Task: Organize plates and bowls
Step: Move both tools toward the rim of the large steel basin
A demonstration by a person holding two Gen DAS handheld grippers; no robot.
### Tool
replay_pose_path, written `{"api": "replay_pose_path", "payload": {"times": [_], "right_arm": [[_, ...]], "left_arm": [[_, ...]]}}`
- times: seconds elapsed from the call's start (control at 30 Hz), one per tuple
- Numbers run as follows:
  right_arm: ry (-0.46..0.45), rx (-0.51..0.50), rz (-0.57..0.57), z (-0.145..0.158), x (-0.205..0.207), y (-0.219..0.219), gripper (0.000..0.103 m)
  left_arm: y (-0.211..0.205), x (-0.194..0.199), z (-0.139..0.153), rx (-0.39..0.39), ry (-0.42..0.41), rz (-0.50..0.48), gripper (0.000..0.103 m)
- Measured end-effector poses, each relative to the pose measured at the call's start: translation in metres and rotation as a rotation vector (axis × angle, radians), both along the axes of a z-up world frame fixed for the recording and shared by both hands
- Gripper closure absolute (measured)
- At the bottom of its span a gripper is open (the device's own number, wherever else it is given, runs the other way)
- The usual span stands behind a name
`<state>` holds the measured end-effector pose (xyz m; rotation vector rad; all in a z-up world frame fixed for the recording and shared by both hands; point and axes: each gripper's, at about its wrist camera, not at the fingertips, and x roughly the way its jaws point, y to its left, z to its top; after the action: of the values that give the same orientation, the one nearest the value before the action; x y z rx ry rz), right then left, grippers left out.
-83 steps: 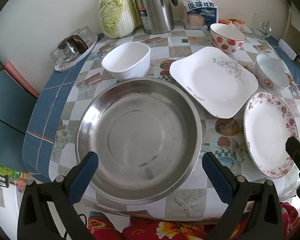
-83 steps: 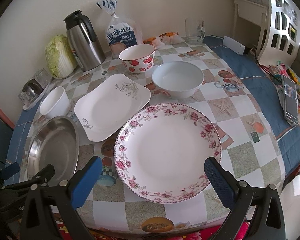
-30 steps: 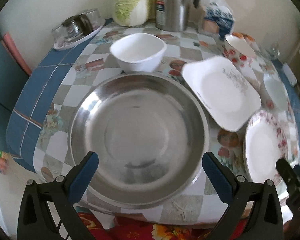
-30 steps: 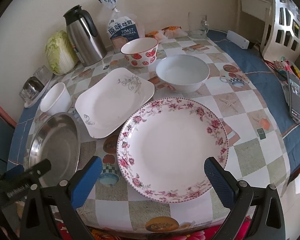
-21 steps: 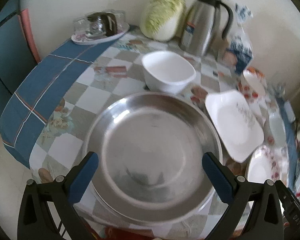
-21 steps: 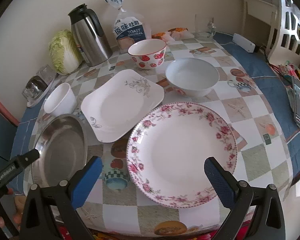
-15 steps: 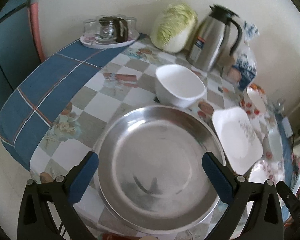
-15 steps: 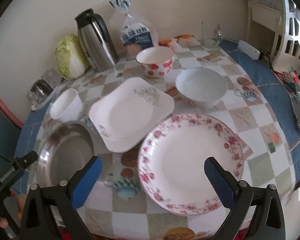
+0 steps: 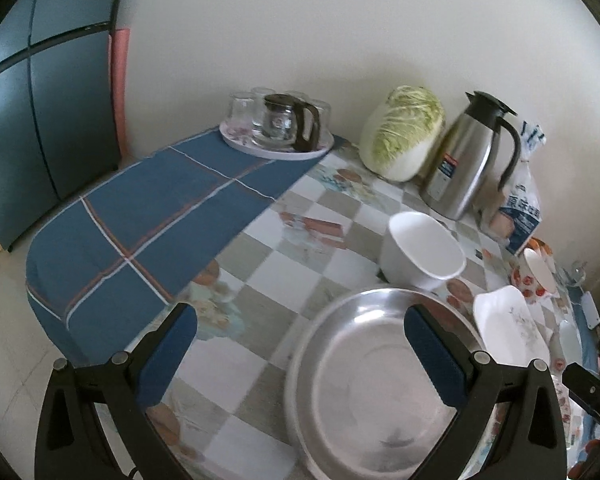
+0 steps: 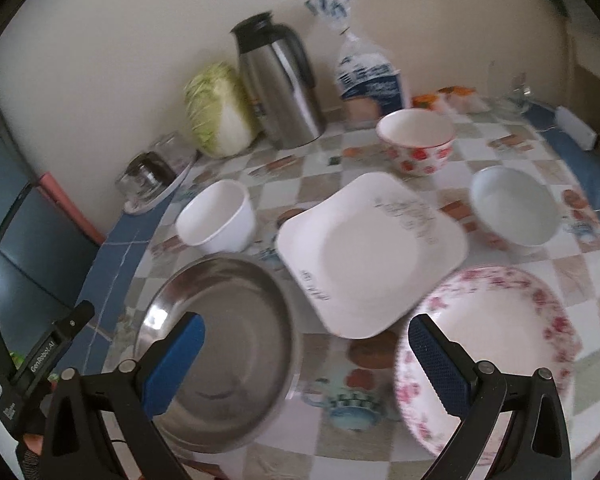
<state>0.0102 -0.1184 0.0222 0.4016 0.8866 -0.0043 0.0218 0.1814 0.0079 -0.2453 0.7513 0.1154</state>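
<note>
My left tool (image 9: 300,354) is spread wide, holding nothing, steel basin (image 9: 376,380) at four o'clock. My right tool (image 10: 306,354) gapes too, empty, floral plate (image 10: 496,344) at three o'clock.

On the round table with the checked and blue cloth (image 10: 548,280), the wide stainless-steel basin (image 10: 220,352) sits at about 8 o'clock near the front edge, with the small plain white bowl (image 10: 216,220) just behind it at 10 o'clock. The square white plate with a scroll print (image 10: 364,248) lies at the centre, the round plate with a pink flower rim (image 10: 508,344) at 5 o'clock before it, the pale round bowl (image 10: 512,208) at 3 o'clock and the bowl with red strawberry print (image 10: 416,140) at 1 o'clock. Along the back wall from 10 to 12 o'clock stand the tray of glasses with a glass pot (image 9: 276,128), the napa cabbage (image 9: 400,132), the steel thermos jug (image 9: 468,156) and the bagged toast loaf (image 10: 368,76).
</note>
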Motion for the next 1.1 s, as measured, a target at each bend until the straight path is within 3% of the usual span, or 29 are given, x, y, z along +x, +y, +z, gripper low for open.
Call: {"api": "replay_pose_path", "payload": {"times": [0.33, 0.77, 0.97, 1.1], "right_arm": [[0.041, 0.028, 0.100, -0.034, 0.014, 0.023, 0.000], [0.159, 0.032, 0.087, -0.065, 0.024, 0.021, 0.000], [0.147, 0.050, 0.104, -0.067, 0.025, 0.022, 0.016], [0.161, 0.086, 0.119, -0.073, 0.027, 0.022, 0.037]], "left_arm": [[0.013, 0.001, -0.023, -0.003, 0.029, 0.025, 0.000], [0.012, 0.009, -0.049, -0.082, 0.125, -0.020, 0.000], [0.010, 0.011, -0.055, -0.089, 0.157, -0.037, 0.000], [0.007, 0.012, -0.056, -0.083, 0.161, -0.047, 0.000]]}}
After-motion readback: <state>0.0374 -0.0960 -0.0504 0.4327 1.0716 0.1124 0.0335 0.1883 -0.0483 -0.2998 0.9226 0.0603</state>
